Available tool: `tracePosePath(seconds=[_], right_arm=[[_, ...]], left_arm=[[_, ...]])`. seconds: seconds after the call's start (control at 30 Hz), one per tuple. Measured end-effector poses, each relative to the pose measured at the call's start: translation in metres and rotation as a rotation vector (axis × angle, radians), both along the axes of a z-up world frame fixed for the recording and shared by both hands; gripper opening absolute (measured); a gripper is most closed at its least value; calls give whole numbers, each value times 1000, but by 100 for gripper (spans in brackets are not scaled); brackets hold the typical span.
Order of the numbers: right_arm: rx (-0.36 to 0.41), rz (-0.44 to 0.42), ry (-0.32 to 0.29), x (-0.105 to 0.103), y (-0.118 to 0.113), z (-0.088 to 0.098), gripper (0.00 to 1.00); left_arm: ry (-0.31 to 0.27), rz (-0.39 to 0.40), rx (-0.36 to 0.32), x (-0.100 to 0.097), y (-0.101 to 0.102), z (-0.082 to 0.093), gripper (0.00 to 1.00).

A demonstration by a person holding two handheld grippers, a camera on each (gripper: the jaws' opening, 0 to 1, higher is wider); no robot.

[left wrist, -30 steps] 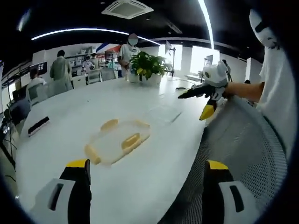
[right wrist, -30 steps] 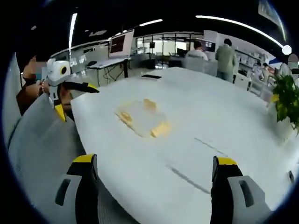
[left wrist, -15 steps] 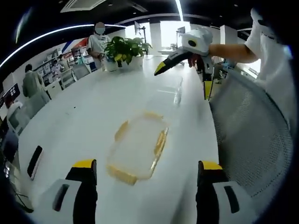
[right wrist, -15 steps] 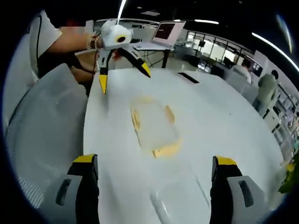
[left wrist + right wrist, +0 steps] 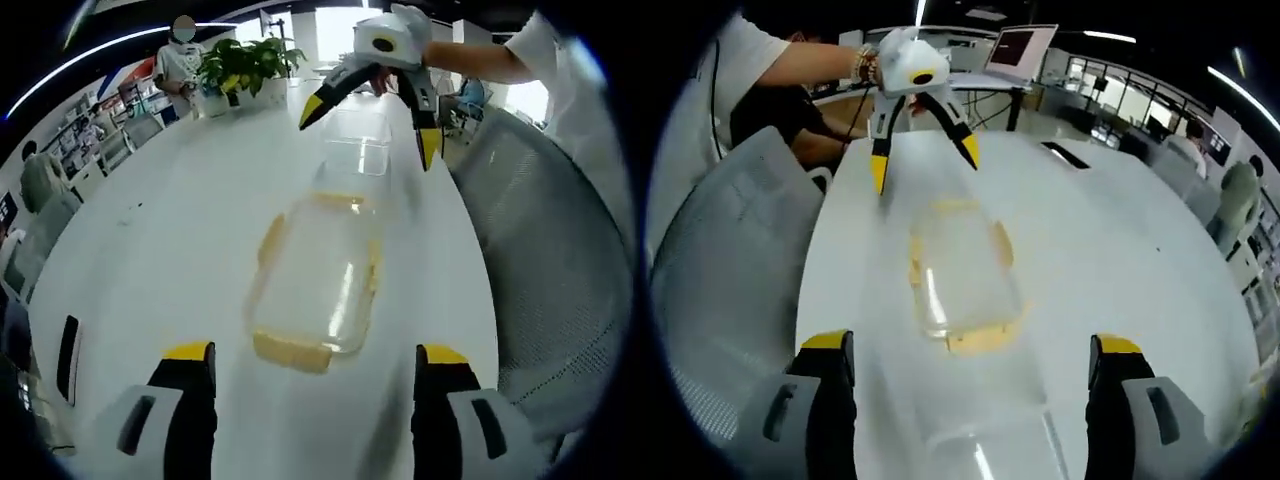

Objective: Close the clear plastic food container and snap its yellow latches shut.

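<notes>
Barely begun — clear lid (image 5: 358,143) lying apart from container base (image 5: 318,282), yellow latches (image 5: 291,352) unfastened. Left gripper (image 5: 312,408) and right gripper (image 5: 973,400) spread wide, empty.

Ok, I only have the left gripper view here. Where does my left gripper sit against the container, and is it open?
Observer: In the right gripper view, the left gripper hangs over the table just past the far end of the container. Its jaws are spread wide and grip nothing.
Operator: And the lid, seen from the right gripper?
Observer: The clear lid lies flat on the table between the jaws of the right gripper, which are wide open. It is on the near side of the container.
Operator: Anything behind my hand?
Observer: An open laptop with a lit screen stands on a desk beyond the table.
</notes>
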State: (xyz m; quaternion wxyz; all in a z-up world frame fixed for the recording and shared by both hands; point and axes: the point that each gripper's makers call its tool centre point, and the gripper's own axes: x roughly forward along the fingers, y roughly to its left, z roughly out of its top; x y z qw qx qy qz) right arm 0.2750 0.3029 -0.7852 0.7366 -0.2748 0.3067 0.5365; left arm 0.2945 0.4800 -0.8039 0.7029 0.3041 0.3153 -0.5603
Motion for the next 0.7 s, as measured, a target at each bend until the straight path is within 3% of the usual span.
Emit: tracePosePath(seconds=[0.27,0.43,0.6,0.7], right_arm=[[-36,63,70,3,7,-16,84],[-72,103,104,8,11,-27,80],[-112,133,139,10,11,-40,71],[-142,148,151,12,13,-49,71]], left_arm=[[14,-61,75,16,-3,-12,70],[30,-132,181,20,0,-28,66],[27,-160,208,23,-3,-33,57],[34,-180,214,22,-5,-35,54]])
